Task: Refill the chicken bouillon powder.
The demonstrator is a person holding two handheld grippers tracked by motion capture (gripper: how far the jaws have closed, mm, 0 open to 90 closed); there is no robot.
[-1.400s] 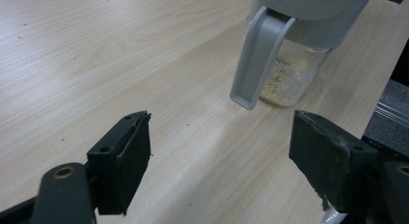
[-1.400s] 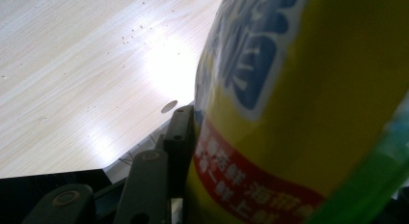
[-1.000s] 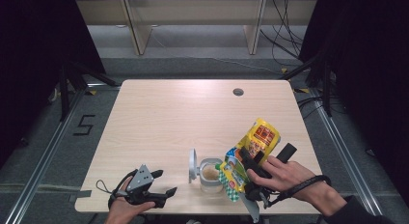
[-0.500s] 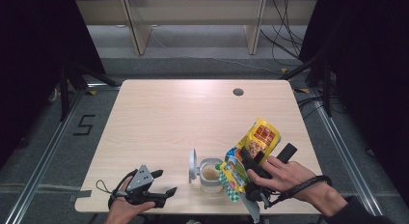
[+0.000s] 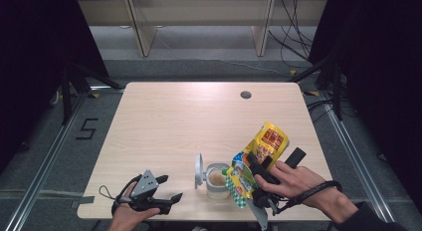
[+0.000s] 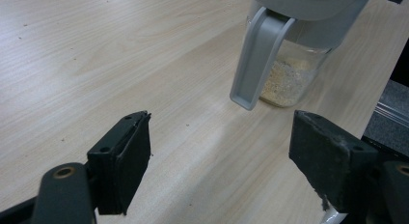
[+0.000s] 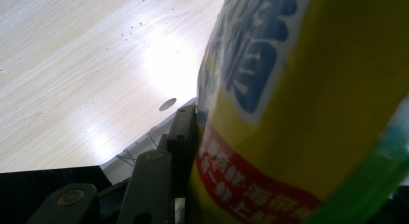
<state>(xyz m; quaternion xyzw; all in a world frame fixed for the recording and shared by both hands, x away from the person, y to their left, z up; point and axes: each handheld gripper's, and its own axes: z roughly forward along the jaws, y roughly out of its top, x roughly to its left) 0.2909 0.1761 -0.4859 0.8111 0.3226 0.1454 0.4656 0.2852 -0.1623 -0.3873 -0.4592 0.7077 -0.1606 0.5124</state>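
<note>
The right gripper (image 5: 259, 167) was clenched on the yellow bag (image 5: 260, 154), tilted with its low end just at 3 o'clock of the open jar (image 5: 217, 179). The bag's long axis ran from 7 to 1 o'clock. The left gripper (image 5: 169, 188) rested released at the jar's 8 o'clock, farther away.

Right gripper view: the yellow bag (image 7: 308, 113) sits against the lens, blurred, cut off by the top, right and bottom edges, hiding one jaw. Left gripper view: the jar (image 6: 294, 50) ahead of the jaws is cut off at the top edge; its lid is partly visible.
</note>
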